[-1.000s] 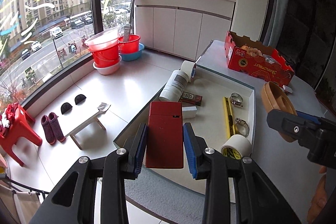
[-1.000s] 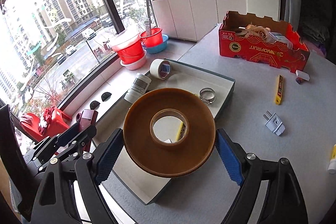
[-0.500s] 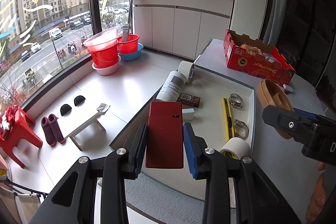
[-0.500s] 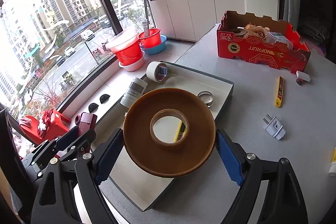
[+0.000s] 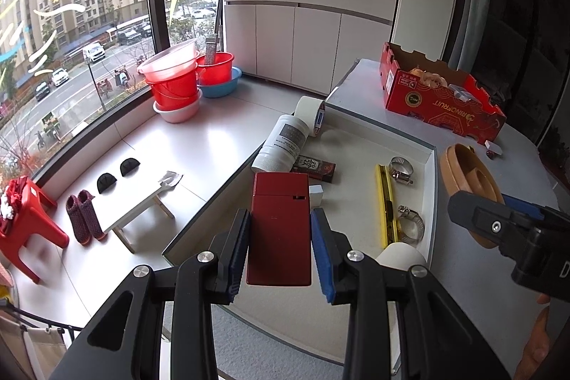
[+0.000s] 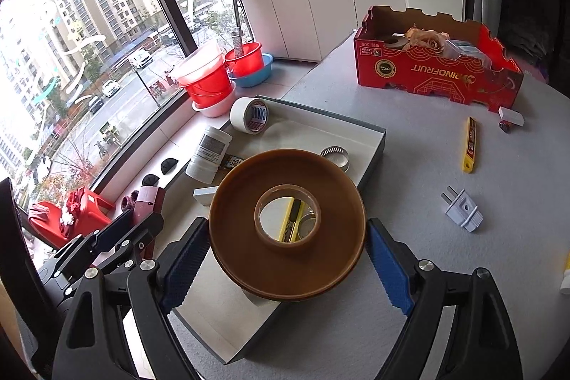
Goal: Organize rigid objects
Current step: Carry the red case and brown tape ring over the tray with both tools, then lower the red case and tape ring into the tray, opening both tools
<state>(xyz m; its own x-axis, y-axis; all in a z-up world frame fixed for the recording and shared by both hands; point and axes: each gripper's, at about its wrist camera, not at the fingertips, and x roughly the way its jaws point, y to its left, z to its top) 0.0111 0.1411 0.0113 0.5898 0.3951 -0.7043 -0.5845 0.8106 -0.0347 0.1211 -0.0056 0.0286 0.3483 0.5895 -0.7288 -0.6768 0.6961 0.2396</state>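
My left hand-held gripper [image 5: 279, 246] clamped on red box [image 5: 279, 227]; right hand-held gripper [image 6: 286, 259] clamped on brown tape roll [image 6: 286, 223]. Both over white tray [image 6: 374, 145]; next: lower, release inside.

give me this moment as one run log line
left gripper: shut on red box | right gripper: shut on brown tape roll | both over white tray

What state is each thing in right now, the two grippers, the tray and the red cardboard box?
left gripper: shut on the red flat box, held above the tray.
right gripper: shut on the brown tape roll, its jaws wide.
tray: open, already holding several items.
white bottle: lying on its side.
red cardboard box: open-topped, with things inside.
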